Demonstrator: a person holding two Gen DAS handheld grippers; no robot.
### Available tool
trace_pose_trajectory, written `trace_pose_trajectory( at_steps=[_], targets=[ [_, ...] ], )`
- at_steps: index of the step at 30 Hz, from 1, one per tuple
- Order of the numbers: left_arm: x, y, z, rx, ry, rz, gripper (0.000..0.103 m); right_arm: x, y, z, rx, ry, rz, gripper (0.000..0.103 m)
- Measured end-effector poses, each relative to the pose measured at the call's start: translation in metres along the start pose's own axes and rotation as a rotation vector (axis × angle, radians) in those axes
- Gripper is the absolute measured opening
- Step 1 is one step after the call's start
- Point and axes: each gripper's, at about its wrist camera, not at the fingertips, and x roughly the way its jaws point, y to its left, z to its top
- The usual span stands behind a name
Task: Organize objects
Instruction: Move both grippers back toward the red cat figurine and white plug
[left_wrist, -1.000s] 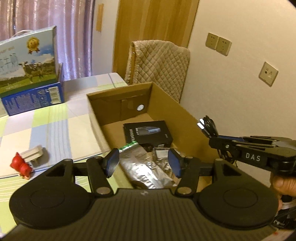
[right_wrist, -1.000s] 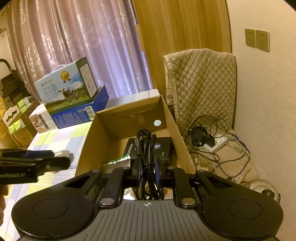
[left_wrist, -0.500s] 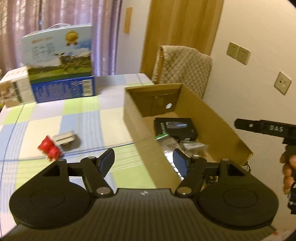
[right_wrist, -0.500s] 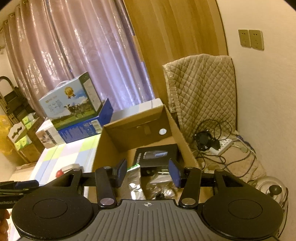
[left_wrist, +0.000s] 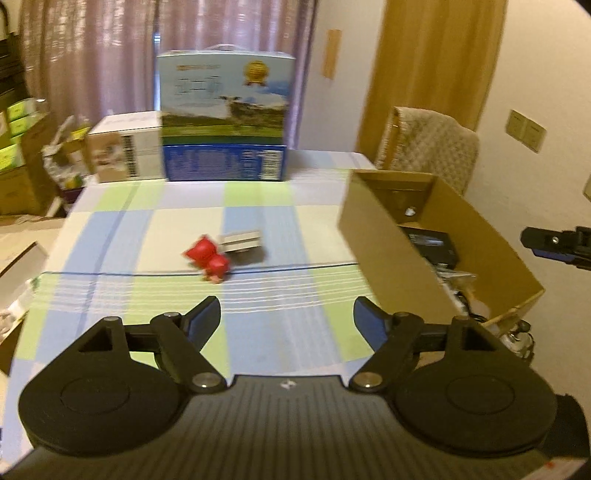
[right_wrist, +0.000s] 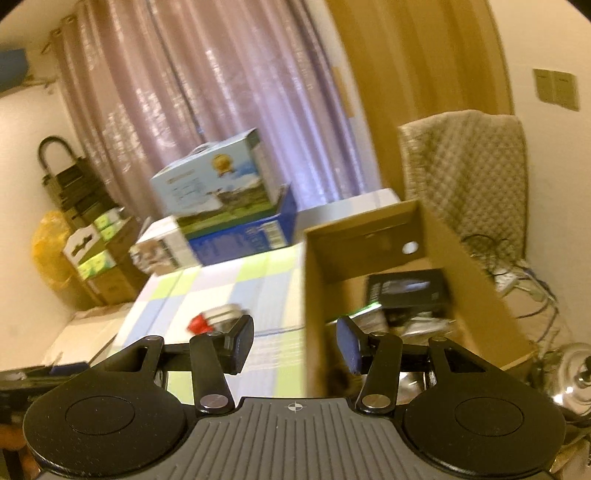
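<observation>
Both hand-held grippers empty, apart | red toy (left_wrist: 208, 260), blurred, beside white block (left_wrist: 244, 243)

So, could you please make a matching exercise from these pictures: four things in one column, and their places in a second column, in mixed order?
Things:
1. red toy
2. black box
3. milk carton
4. quilted cloth

Places:
A. inside the cardboard box
B. at the far edge of the table, before the curtain
C. on the checked tablecloth, beside a small white block
D. draped over something behind the cardboard box

Pairs: 1-C, 2-A, 3-B, 4-D
</observation>
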Motion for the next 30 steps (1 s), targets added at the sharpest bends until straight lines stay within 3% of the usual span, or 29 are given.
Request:
trace_pose_trajectory(
  at_steps=[14, 30],
  targets=[
    [-0.026, 0.058, -0.019, -0.057, 0.01, 0.078, 0.083, 0.031, 0.061, -0.029, -0.081, 0.095, 0.049, 0.047],
    [-0.005, 0.084, -0.024, -0.072, 0.033, 0.123, 0.095, 0.078, 0.09, -0.038, -0.144, 0.15, 0.082, 0.047]
  ],
)
